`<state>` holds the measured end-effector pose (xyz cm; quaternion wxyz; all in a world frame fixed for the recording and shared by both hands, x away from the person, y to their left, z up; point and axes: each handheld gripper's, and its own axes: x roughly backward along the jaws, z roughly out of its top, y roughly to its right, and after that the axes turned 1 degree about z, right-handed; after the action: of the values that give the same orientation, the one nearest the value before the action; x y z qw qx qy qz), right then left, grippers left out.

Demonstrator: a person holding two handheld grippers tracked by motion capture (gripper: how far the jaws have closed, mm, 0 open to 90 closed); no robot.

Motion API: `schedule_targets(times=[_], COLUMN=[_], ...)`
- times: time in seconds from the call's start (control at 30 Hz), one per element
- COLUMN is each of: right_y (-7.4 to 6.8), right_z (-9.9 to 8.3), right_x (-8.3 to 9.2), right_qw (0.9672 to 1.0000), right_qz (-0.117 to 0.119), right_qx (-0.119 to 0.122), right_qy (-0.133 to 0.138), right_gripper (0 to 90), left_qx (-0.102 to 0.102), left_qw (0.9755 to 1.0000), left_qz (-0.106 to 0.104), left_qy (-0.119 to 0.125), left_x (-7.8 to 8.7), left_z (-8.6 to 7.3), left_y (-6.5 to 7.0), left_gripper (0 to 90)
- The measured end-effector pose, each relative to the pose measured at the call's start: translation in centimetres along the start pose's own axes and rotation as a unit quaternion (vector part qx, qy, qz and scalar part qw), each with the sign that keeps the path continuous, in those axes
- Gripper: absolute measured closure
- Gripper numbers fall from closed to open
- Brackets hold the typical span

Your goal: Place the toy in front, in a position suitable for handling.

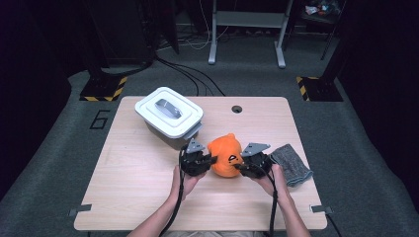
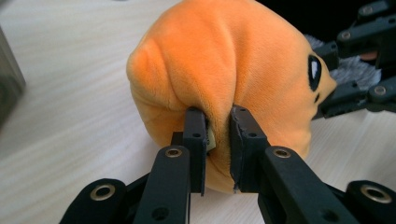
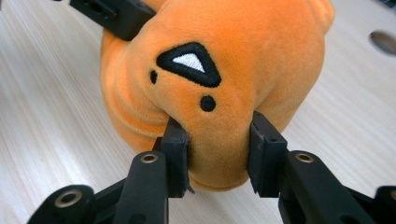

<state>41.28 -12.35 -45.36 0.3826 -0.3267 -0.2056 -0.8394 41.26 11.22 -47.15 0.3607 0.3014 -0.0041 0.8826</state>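
An orange plush toy (image 1: 225, 156) with black embroidered marks is held between both grippers over the middle of the wooden table (image 1: 138, 197). My left gripper (image 1: 211, 159) pinches a fold of the plush (image 2: 224, 70) on its left side, jaws pressed into the fabric. My right gripper (image 1: 237, 167) grips a thicker bulge of the plush (image 3: 219, 70) on the opposite side, below the triangular mark. In the left gripper view the right gripper (image 2: 327, 107) shows at the far side of the toy.
A white lidded container (image 1: 169, 114) with a grey handle stands at the back left of the table. A grey cloth (image 1: 291, 163) lies at the right edge beside my right hand. A round hole (image 1: 236, 109) sits near the table's far edge.
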Motion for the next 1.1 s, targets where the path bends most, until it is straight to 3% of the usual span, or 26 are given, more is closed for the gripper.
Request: schedule_targets(times=[0.07,0.13,0.17,0.33,0.5,0.63,0.7,0.83,0.9,1.0,1.1], right_y=[0.1,0.5,0.4,0.5,0.3,-0.2,-0.5,-1.7,-2.4,-3.1,-3.6], right_z=[-0.4,-0.8,-1.0,-1.0,-1.2,-1.5,-1.7,-2.0,-2.1,-2.4,-2.6], right_x=[-0.8,-1.3,-1.3,-1.2,-0.9,-0.2,0.3,1.2,1.0,0.4,-0.6], right_qw=[1.0000,1.0000,0.9999,0.9997,0.9989,0.9971,0.9945,0.9861,0.9841,0.9782,0.9761], right_qz=[0.000,0.008,0.010,0.012,0.018,0.004,-0.007,-0.027,-0.034,-0.042,-0.044], right_qx=[-0.008,0.000,-0.013,-0.017,-0.041,-0.072,-0.096,-0.147,-0.161,-0.188,-0.199], right_qy=[-0.006,0.002,0.006,0.007,0.013,0.024,0.041,0.072,0.068,0.077,0.077], right_gripper=[62.3,61.6,60.9,54.3,39.2,27.9,23.9,17.9,15.2,15.2,18.9], left_qx=[0.006,0.014,0.013,0.025,0.036,0.042,0.040,0.040,0.041,0.042,0.040], left_qw=[1.0000,0.9999,0.9999,0.9996,0.9988,0.9985,0.9986,0.9986,0.9985,0.9984,0.9985], left_qz=[0.000,0.000,0.002,0.013,0.027,0.027,0.027,0.028,0.028,0.030,0.030], left_qy=[-0.004,0.000,0.001,0.008,0.020,0.022,0.021,0.022,0.022,0.022,0.023], left_x=[-0.5,-0.5,-0.5,-0.6,-0.7,-0.7,-0.7,-0.7,-0.7,-0.7,-0.8], left_z=[-0.7,-0.9,-0.9,-1.0,-1.2,-1.2,-1.3,-1.3,-1.3,-1.3,-1.3], left_y=[-0.1,-0.2,-0.2,-0.4,-0.3,-0.4,-0.4,-0.4,-0.4,-0.4,-0.4], left_gripper=[78.2,78.2,78.1,78.0,77.3,77.2,77.0,76.6,76.5,76.3,76.2])
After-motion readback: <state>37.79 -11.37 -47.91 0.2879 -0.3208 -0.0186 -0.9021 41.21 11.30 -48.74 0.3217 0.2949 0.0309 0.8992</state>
